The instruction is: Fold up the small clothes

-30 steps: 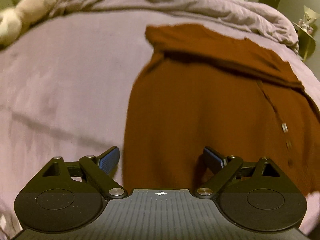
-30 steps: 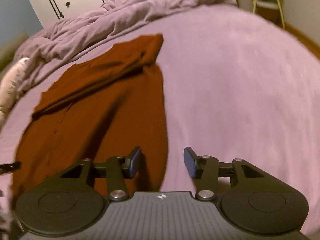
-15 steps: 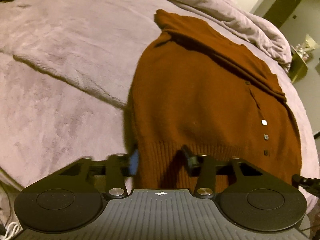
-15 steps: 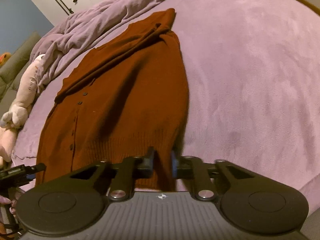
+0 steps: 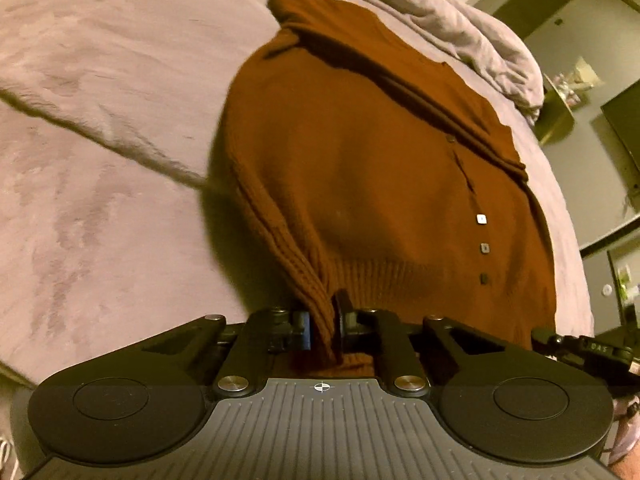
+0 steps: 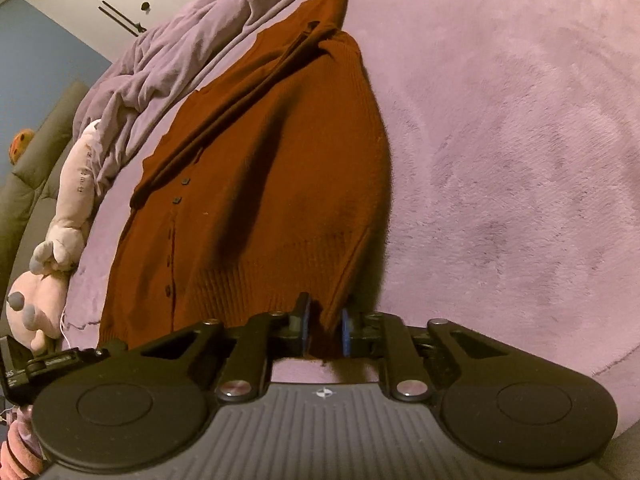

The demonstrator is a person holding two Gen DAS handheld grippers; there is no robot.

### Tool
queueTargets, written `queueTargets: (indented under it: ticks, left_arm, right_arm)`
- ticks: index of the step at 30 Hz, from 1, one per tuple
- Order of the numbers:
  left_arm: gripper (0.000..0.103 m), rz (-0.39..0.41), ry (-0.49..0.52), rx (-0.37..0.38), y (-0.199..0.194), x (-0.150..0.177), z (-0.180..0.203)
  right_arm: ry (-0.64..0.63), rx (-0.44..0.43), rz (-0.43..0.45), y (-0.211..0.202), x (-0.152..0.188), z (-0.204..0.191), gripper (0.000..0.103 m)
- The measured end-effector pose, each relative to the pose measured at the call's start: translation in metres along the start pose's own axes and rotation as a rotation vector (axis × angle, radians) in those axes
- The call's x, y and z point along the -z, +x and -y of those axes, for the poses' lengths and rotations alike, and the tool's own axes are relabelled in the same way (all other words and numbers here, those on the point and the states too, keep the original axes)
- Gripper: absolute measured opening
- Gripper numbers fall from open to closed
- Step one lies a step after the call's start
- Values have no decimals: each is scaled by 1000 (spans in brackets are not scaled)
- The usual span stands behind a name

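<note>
Cardigan: rust-brown knit cardigan (image 5: pixel 360 168) lies flat on the bed (image 5: pixel 100 160), ribbed hem toward the near edge, collar end pointing at the far side. Sleeves look folded in across the top part, so it's already a narrow-ish shape.

Buttons: a row of small square buttons (image 5: pixel 482 219) runs up the front, closer to the right claw's side of the garment than to the middle.

Left claw: the left claw (image 5: pixel 322 330) has just been closing, and now it's pinched tight on the hem corner on its side. You can see the ribbed knit bunched up between the fingers (image 5: pixel 304 330) and pulled off the bed a bit.

Right claw: the right claw (image 6: pixel 324 330) has also just been closing, and it's clamped on the opposite hem corner, with a fold of brown fabric squeezed between the blue pads (image 6: pixel 346 332).

Bed: covered with a fuzzy lilac blanket, with a long crease running across it on the left claw's side.

Duvet: a crumpled lilac duvet (image 6: pixel 168 52) is piled along the far edge, just past the collar.

Plush toy: a pale pink plush toy (image 6: pixel 68 216) lies along the edge of the bed, beside the cardigan but not touching it as far as I can tell.
</note>
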State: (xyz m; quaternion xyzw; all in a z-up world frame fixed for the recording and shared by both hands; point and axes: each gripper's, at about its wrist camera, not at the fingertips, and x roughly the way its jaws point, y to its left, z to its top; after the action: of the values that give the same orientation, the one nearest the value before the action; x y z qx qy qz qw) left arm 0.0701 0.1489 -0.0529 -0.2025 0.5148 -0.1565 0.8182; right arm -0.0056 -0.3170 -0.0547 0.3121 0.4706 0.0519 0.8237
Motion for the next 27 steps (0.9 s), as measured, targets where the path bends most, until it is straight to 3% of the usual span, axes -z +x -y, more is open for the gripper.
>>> queueTargets:
  ticks: [3, 7, 10, 12, 17, 19, 21, 24, 27]
  left_arm:
    - [11, 35, -1, 72, -11, -11, 8]
    - [8, 155, -2, 155, -34, -44, 23]
    - [8, 261, 23, 136, -43, -78, 34]
    - [8, 315, 47, 79, -37, -102, 42]
    - [9, 367, 36, -29, -6, -136, 43]
    - [19, 377, 54, -77, 3, -141, 43]
    - [50, 403, 90, -130, 8, -141, 41]
    - [57, 365, 121, -109, 12, -140, 28]
    - [68, 291, 204, -153, 29, -139, 25]
  right_arm:
    - [23, -55, 6, -5, -6, -1, 5]
    - [18, -148, 82, -17, -37, -13, 4]
    - [-11, -169, 164, -20, -76, -28, 4]
    - [-33, -159, 223, -18, -101, -38, 4]
    - [-107, -16, 344, 7, -150, -58, 5]
    - [-130, 48, 357, 18, -161, -60, 10]
    - [-174, 101, 378, 22, -162, -62, 17]
    - [-231, 110, 355, 25, -159, -57, 32]
    - [-337, 156, 308, 38, -153, -55, 38]
